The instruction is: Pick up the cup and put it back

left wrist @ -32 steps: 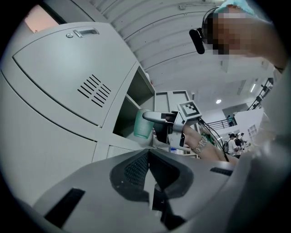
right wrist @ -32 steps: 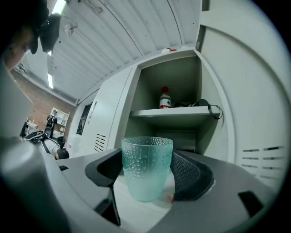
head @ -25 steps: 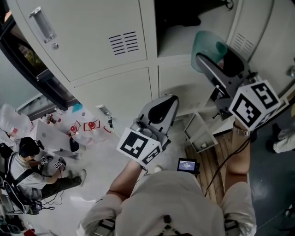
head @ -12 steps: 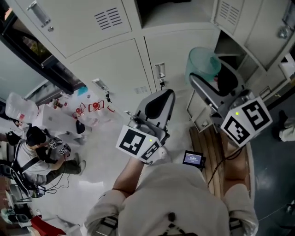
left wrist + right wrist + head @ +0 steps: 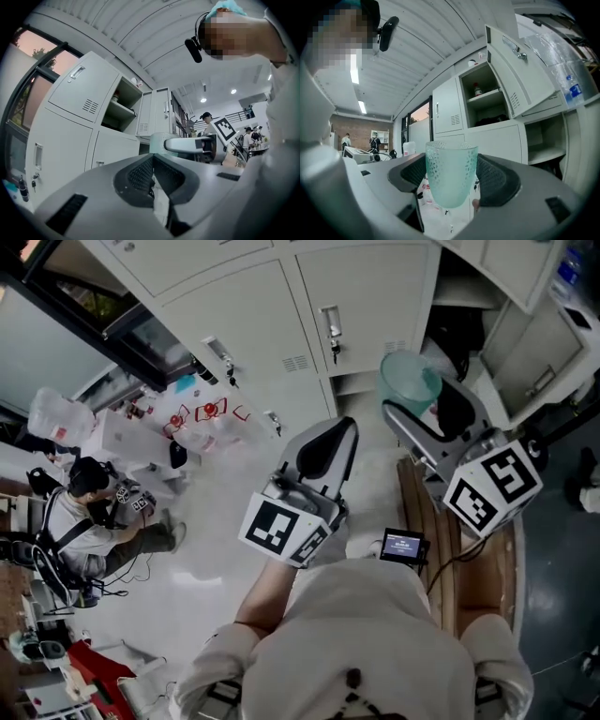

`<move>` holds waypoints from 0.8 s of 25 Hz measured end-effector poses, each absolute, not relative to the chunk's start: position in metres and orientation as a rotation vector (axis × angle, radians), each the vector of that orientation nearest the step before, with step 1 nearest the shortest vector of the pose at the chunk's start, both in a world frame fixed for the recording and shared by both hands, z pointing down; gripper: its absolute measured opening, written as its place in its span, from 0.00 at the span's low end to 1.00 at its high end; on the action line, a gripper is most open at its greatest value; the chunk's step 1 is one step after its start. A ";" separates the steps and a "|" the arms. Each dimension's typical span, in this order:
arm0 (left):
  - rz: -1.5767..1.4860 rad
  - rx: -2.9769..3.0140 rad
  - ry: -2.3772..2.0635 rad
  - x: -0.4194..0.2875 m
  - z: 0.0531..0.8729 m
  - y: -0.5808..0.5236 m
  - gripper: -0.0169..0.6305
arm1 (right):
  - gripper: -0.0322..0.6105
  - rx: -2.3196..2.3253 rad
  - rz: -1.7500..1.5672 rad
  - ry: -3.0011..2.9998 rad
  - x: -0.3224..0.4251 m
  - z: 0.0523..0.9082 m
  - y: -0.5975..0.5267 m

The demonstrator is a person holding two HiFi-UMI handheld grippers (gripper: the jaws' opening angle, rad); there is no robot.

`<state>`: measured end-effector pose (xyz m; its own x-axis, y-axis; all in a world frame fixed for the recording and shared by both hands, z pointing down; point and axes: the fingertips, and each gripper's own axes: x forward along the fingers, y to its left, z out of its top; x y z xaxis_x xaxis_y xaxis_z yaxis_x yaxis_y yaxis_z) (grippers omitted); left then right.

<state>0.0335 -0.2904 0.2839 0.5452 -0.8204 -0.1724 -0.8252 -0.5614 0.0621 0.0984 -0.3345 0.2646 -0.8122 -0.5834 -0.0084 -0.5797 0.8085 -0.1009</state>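
Observation:
A translucent teal cup [image 5: 450, 176] with a dimpled wall stands upright between the dark pads of my right gripper [image 5: 452, 183], which is shut on it. From the head view, the cup [image 5: 407, 381] is held in the air at the right gripper [image 5: 424, 413], in front of the lower white lockers. The left gripper [image 5: 325, 448] hangs beside it to the left, jaws together and empty. Seen from the left gripper view, its pads [image 5: 140, 174] meet, and beyond them show the cup [image 5: 158, 142] and the right gripper [image 5: 190, 145].
White lockers [image 5: 375, 287] fill the top; one compartment stands open at the right [image 5: 464, 324], its door [image 5: 513, 79] swung out. A person [image 5: 89, 521] sits on the floor at the left among bags. A small screen [image 5: 403, 546] and wooden slats [image 5: 469, 563] lie below.
The lockers have slid upward in the head view as the view dropped toward the floor. The right gripper kept hold of the cup and drifted slightly left; the left gripper stayed shut.

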 end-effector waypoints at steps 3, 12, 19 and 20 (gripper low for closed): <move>0.278 -2.737 1.462 0.029 0.284 -0.264 0.04 | 0.56 -0.974 -0.196 2.929 0.099 0.273 -0.312; 0.272 -2.832 1.361 -0.007 0.304 -0.217 0.04 | 0.56 -1.271 -0.159 2.882 0.085 0.315 -0.256; 0.277 -2.893 1.303 -0.080 0.323 -0.169 0.04 | 0.56 -1.408 -0.293 2.783 0.028 0.344 -0.195; 0.280 -2.903 1.299 -0.091 0.327 -0.162 0.04 | 0.56 -1.423 -0.302 2.774 0.018 0.347 -0.185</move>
<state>-0.0905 -0.1617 0.3266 0.6536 -0.7441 -0.1386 -0.7352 -0.6676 0.1176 0.0184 -0.1845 0.3473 -0.5871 -0.8057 0.0791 -0.8038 0.5685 -0.1752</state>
